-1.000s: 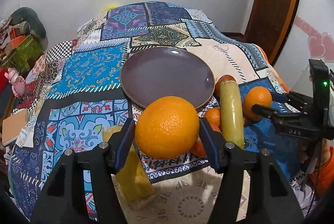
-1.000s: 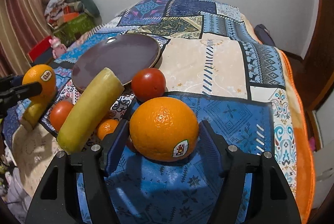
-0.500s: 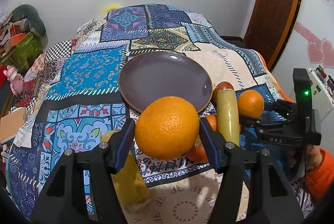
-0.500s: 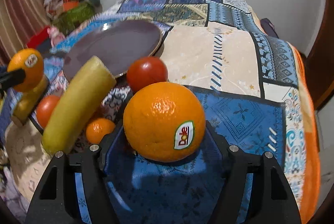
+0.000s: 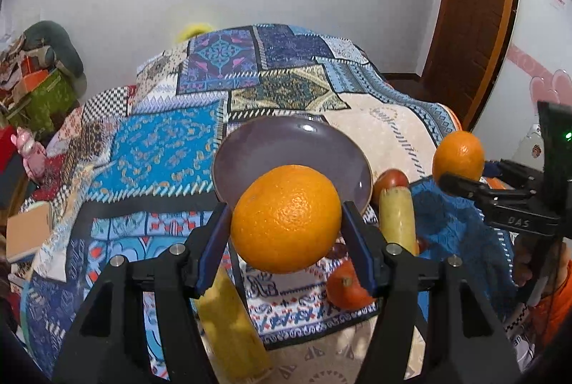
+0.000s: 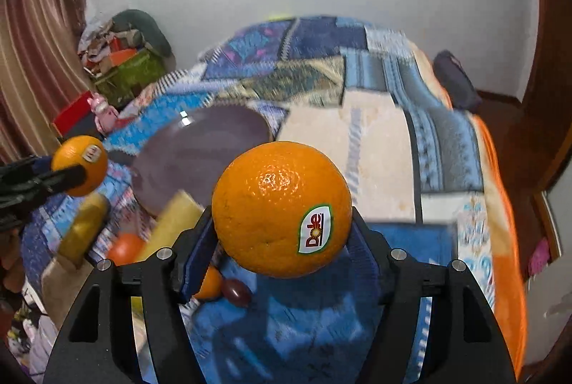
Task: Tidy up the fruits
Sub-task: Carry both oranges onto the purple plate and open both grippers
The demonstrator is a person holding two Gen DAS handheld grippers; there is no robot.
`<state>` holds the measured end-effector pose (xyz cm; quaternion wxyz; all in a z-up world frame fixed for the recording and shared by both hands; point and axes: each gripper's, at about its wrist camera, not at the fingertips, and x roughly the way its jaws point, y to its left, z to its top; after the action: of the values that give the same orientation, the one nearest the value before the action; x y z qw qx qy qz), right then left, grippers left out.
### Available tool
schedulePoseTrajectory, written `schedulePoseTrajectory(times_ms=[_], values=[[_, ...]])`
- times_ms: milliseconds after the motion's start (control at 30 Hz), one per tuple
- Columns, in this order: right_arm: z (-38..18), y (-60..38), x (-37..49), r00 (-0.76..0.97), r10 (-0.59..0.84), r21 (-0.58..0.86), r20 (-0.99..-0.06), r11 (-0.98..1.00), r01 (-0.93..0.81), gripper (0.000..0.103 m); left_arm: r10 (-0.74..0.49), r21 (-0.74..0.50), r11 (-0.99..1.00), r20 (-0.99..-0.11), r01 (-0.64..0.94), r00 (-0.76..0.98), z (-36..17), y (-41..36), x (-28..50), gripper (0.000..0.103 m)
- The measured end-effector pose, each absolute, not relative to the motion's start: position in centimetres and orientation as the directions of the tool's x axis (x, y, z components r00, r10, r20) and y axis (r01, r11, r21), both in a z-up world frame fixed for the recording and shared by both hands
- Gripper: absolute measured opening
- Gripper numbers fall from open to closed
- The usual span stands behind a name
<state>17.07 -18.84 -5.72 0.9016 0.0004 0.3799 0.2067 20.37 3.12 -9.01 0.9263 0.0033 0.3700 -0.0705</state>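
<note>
1. Oranges are in both grippers. In the left wrist view the left gripper (image 5: 286, 223) has its jaws about half apart, pads clamped on a plain orange (image 5: 286, 217) held clear of the quilt (image 5: 157, 148), with the purple plate (image 5: 286, 148) just behind it. This view has hardly changed over the last second. At right, the right gripper (image 5: 461, 178) and its orange (image 5: 458, 155) now sit higher than a second ago.

2. In the right wrist view the right gripper (image 6: 282, 234) is likewise about half open, gripping the stickered orange (image 6: 281, 208). The bedding is blurred and lies farther below than before, so this fruit has just been lifted. Tomatoes, a small orange and yellow pieces remain on the quilt (image 6: 375, 130). Both oranges look ready to go to the plate (image 6: 200, 151).
</note>
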Motion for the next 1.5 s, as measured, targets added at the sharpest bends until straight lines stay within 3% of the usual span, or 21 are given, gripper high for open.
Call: schedulePoseTrajectory(times_ms=[467, 1500], values=[[-5.2, -13.1, 20.2, 0.599, 0.441, 0.142, -0.669, 0.866, -0.479, 0.065, -0.143, -0.073, 0.989, -0.663, 0.127, 0.734, -8.3, 2.7, 23.8, 0.062], [-9.8, -7.4, 25.1, 0.445, 0.380, 0.051, -0.811, 0.803, -0.593, 0.065, -0.140, -0.125, 0.990, -0.764, 0.068, 0.630, -12.8, 4.6, 32.2, 0.062]])
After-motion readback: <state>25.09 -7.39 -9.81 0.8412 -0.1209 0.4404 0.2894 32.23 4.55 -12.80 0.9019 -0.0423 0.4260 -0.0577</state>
